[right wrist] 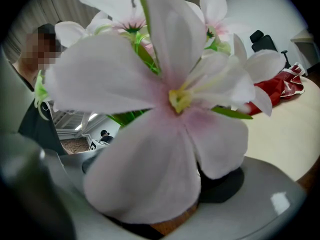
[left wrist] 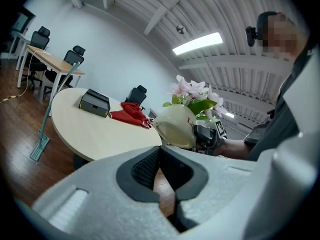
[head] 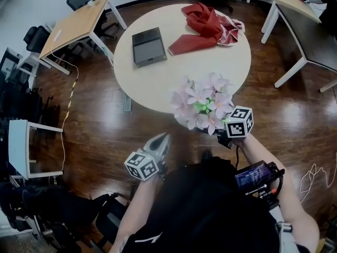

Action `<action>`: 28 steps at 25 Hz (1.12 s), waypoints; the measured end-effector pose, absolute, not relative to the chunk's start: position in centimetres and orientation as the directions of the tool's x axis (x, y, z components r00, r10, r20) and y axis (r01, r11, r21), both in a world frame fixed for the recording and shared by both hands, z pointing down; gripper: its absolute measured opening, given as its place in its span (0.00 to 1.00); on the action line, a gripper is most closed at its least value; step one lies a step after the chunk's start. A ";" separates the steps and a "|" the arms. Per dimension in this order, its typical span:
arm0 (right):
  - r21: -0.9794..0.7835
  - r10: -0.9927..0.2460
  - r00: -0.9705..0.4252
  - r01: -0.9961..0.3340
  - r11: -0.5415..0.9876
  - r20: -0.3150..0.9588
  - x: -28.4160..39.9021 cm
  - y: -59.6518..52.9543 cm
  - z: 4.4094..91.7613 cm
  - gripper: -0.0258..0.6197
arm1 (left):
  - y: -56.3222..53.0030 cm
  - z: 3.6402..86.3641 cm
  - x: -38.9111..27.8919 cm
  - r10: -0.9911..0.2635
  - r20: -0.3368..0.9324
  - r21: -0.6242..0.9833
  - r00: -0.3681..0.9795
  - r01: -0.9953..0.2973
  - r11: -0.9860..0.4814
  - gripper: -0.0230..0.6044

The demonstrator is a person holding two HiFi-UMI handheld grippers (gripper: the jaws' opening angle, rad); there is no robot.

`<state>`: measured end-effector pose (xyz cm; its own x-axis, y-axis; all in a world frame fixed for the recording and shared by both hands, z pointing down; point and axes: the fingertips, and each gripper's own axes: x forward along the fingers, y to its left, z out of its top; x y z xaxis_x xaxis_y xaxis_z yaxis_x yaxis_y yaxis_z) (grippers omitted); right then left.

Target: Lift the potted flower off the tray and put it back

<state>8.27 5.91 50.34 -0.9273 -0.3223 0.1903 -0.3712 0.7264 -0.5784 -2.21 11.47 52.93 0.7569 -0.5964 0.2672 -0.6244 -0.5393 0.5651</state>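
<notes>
Petals (right wrist: pixel 165 134) crowd the right gripper (left wrist: pixel 202 135), pinching the pot (left wrist: pixel 175 126) near its rim, aloft beside the table (head: pixel 158 88), off the tray (head: pixel 148 46). Left gripper (left wrist: pixel 160 156) pressed together, empty. Pot seems light, glossy; blooms soft.

On the pale flower pot (left wrist: pixel 175 126) we read red lettering that starts with "Li"; the rest curves out of sight behind the holder at its side. The left marker cube (head: pixel 142 165) and the right marker cube (head: pixel 239 122) carry black-and-white square code patterns, which hold no letters or numbers. The small screen (head: pixel 253 174) at our chest glows, but its print is too small for us to read. We find no other writing.
</notes>
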 end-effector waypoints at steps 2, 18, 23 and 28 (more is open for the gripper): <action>-0.580 -0.322 -0.926 -0.375 0.723 0.196 8.4 6.1 50.4 0.80 | 11.6 53.0 -2.1 -0.593 0.265 0.571 0.760 -0.620 -0.539 0.04; -0.578 -0.378 -0.904 -0.419 0.700 0.197 3.1 6.2 51.5 0.80 | 11.9 53.1 -7.7 -0.575 0.243 0.558 0.781 -0.598 -0.576 0.04; -0.571 -0.388 -0.898 -0.433 0.698 0.207 1.1 6.4 52.0 0.80 | 12.2 53.2 -9.8 -0.573 0.242 0.554 0.783 -0.597 -0.580 0.04; -0.584 -0.375 -0.898 -0.435 0.686 0.228 -0.4 6.2 53.1 0.80 | 12.3 53.8 -11.6 -0.586 0.246 0.573 0.772 -0.603 -0.555 0.04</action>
<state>-0.39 6.16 53.08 -0.8983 -0.3755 0.2282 -0.4349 0.6857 -0.5837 -11.56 12.29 53.81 0.7721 -0.5860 0.2459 -0.6034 -0.5547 0.5729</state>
